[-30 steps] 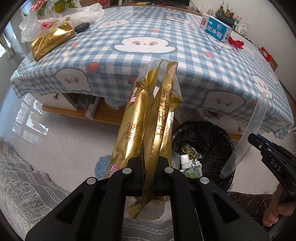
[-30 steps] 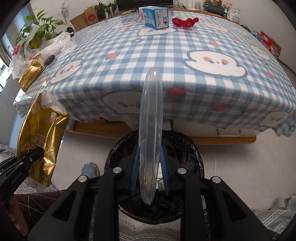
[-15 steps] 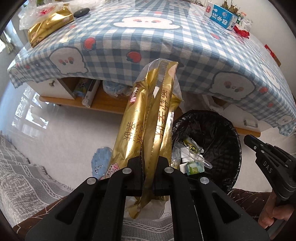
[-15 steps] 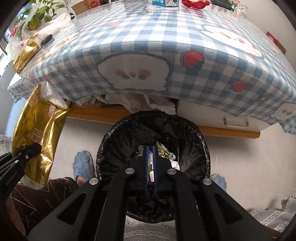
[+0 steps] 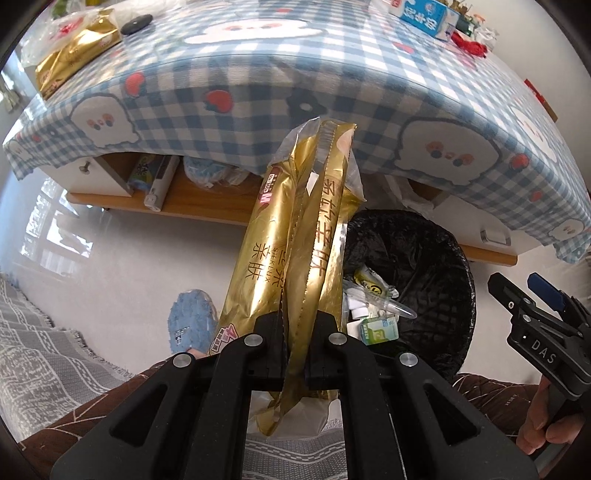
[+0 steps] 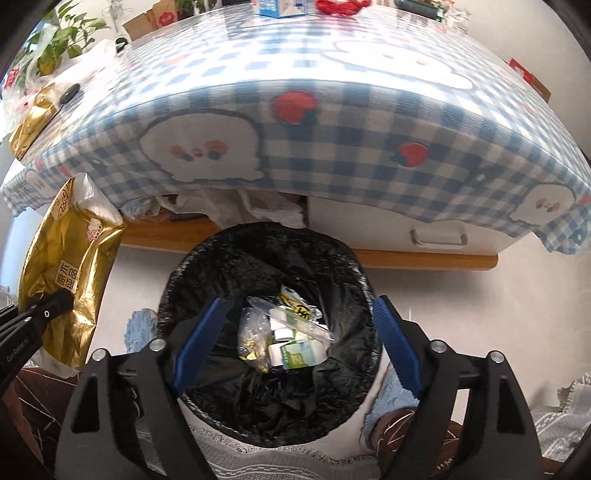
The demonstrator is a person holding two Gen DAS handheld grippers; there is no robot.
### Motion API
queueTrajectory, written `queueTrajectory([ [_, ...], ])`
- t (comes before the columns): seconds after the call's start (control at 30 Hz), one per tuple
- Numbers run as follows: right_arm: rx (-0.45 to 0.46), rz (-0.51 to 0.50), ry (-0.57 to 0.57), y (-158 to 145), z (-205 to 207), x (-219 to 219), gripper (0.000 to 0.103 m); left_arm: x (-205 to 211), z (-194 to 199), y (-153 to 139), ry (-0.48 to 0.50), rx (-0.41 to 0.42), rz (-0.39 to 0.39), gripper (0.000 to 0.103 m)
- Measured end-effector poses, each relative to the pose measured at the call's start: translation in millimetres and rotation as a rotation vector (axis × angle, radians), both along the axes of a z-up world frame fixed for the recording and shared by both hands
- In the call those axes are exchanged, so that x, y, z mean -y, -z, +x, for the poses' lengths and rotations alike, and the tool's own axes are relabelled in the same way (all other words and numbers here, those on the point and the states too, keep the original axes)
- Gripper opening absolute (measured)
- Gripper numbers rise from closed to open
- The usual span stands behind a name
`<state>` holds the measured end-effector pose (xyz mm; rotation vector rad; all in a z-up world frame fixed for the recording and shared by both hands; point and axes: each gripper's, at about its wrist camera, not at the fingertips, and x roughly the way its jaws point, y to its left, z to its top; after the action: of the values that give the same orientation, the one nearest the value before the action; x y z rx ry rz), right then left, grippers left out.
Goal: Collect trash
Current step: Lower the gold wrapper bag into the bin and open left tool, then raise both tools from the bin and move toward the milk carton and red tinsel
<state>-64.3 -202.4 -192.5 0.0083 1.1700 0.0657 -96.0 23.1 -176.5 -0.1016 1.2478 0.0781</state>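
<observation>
1. Trash bin (image 6: 266,332), lined with a crinkled black plastic bag, stands on the pale glossy floor (image 5: 110,258) just in front of the table's edge. Its round mouth is open and directly below your right gripper. Your knees and a blue slipper (image 5: 192,321) crowd its near side.
2. The table (image 6: 332,155) overhangs the bin's far rim, draped in a blue-and-white checked cloth with ghost and strawberry prints. Under it a wooden shelf (image 5: 207,206) holds clutter and white plastic bags.
3. The gold foil package (image 5: 295,251) is long, shiny and creased, with a serrated seam down the middle and a clear film end. It stands up from your left gripper (image 5: 295,347), whose jaws are clamped tight on its lower part, beside the bin's left rim and not over the opening.
4. Your right gripper (image 6: 295,332) has blue pads (image 6: 199,339), and its jaws are opening, already wide, with nothing between them, framing the bin's mouth.
5. Inside the bin lie a clear plastic lid (image 6: 295,321), a crumpled transparent wrapper (image 6: 251,336), a green-and-white carton (image 6: 299,354) and a yellow printed wrapper (image 6: 299,306), all loose on the liner.
6. On the tabletop a second gold package (image 5: 74,55), a dark oval object (image 5: 136,24) and a blue milk carton (image 5: 424,16) sit well apart from the bin.
</observation>
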Motion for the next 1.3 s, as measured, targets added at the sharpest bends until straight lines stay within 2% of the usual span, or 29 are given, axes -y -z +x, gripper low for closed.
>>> queueTrajectory([
  [0.17,-0.012,0.000,0.063,5,-3,34,0.091,26,4,10,0.028,-0.019,-0.009,0.005],
  [0.33,-0.022,-0.011,0.093,8,-6,64,0.094,55,8,17,0.066,-0.024,-0.014,0.005],
  [0.57,-0.010,-0.032,0.136,-1,-11,89,0.094,88,12,32,0.109,-0.051,-0.008,0.005],
  [0.77,-0.011,-0.070,0.125,-3,-14,94,0.094,107,16,33,0.135,-0.053,-0.019,0.005],
  [1.1,-0.011,-0.063,0.165,-6,-18,109,0.094,131,19,37,0.181,-0.040,-0.034,0.007],
  [1.17,-0.011,-0.062,0.169,-7,-18,111,0.094,134,19,37,0.190,-0.030,-0.024,0.014],
  [1.3,-0.009,-0.061,0.168,-6,-18,110,0.094,136,19,39,0.197,-0.021,-0.018,0.037],
])
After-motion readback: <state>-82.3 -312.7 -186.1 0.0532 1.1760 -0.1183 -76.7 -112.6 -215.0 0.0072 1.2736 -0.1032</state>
